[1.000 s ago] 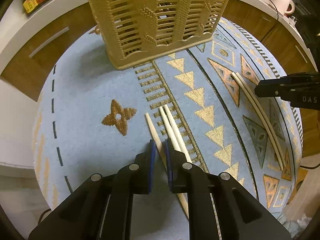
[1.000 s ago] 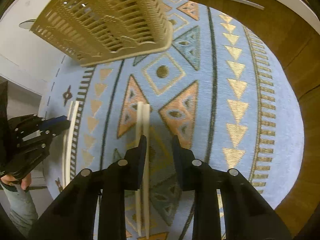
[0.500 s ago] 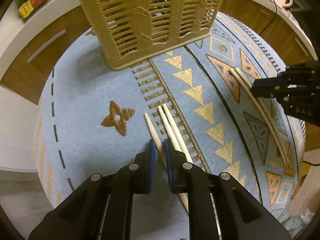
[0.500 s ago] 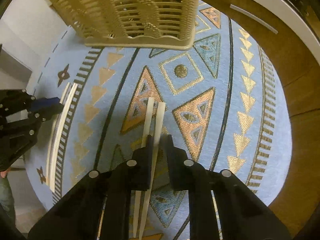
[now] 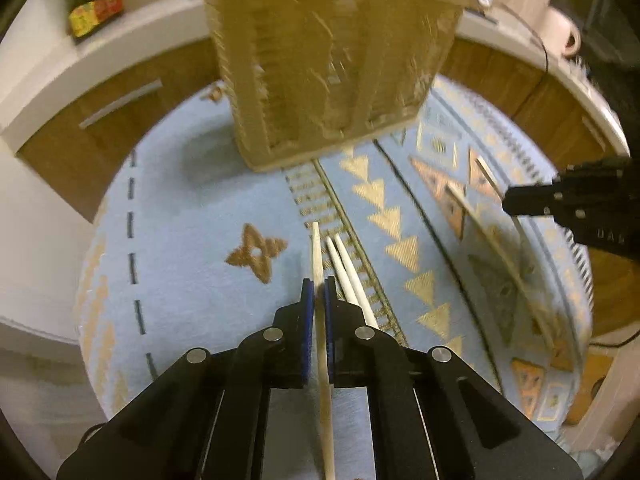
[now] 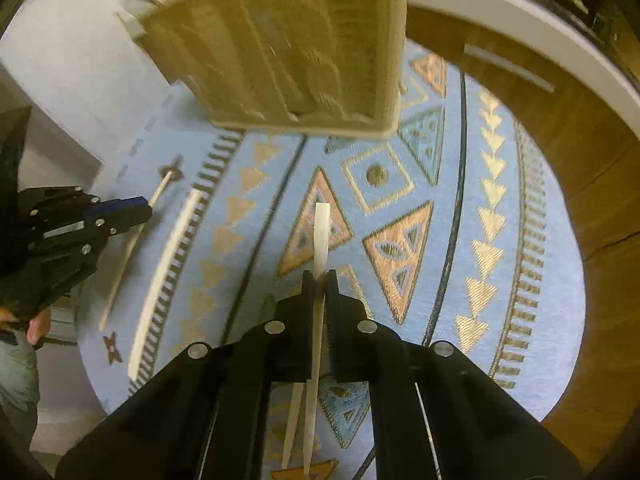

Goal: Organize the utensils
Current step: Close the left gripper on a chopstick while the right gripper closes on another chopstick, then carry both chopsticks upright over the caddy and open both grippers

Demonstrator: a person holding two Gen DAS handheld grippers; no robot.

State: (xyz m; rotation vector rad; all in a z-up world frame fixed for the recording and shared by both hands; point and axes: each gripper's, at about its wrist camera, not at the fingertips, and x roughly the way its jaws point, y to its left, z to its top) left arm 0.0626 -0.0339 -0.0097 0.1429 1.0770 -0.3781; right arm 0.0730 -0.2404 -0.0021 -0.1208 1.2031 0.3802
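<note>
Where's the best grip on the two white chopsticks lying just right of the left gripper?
Pinch the white chopsticks mid-shaft, straight down from above, with the jaws across their width. They lie flat on the mat, side by side and near parallel, so one pinch could likely catch both. The left gripper is already shut on a tan chopstick.

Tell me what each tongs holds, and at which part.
Left tongs: one wooden chopstick, held partway along its length. Right tongs: one pale chopstick, also gripped partway along.
</note>
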